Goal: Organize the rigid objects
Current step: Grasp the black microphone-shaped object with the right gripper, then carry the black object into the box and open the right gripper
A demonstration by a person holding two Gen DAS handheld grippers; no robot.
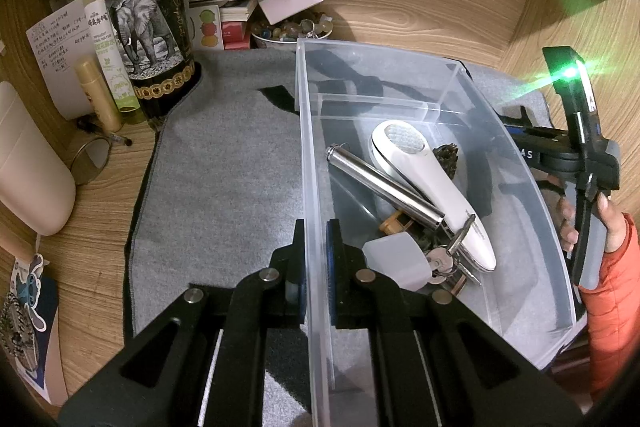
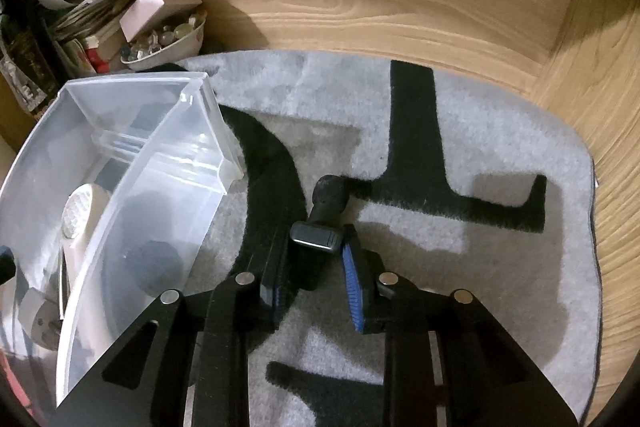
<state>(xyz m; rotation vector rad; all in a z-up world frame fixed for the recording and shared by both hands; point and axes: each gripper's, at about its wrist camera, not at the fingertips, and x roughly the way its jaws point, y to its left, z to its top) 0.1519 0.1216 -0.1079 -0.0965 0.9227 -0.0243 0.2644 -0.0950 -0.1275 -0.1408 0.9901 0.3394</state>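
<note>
A clear plastic bin (image 1: pixel 520 163) stands on a grey mat (image 1: pixel 224 187). My left gripper (image 1: pixel 316 243) is shut on the bin's left wall, one finger on each side. Inside lie a white handheld device (image 1: pixel 432 187), a silver metal tube (image 1: pixel 384 187), keys (image 1: pixel 444 263) and a translucent tag (image 1: pixel 396 259). In the right wrist view the bin (image 2: pixel 132 163) is at the left. My right gripper (image 2: pixel 312 259) is closed on a small black device with a grey cap (image 2: pixel 316 237), just above the mat (image 2: pixel 500 267). The right gripper's body also shows in the left wrist view (image 1: pixel 584 155).
A dark bottle with an elephant label (image 1: pixel 144 19), a spray bottle (image 1: pixel 110 55) and a lip balm tube (image 1: pixel 98 91) stand at the mat's far left. A bowl of small stones (image 1: pixel 292 31), papers and a white box (image 2: pixel 160 9) sit behind the bin. Wooden walls enclose the back.
</note>
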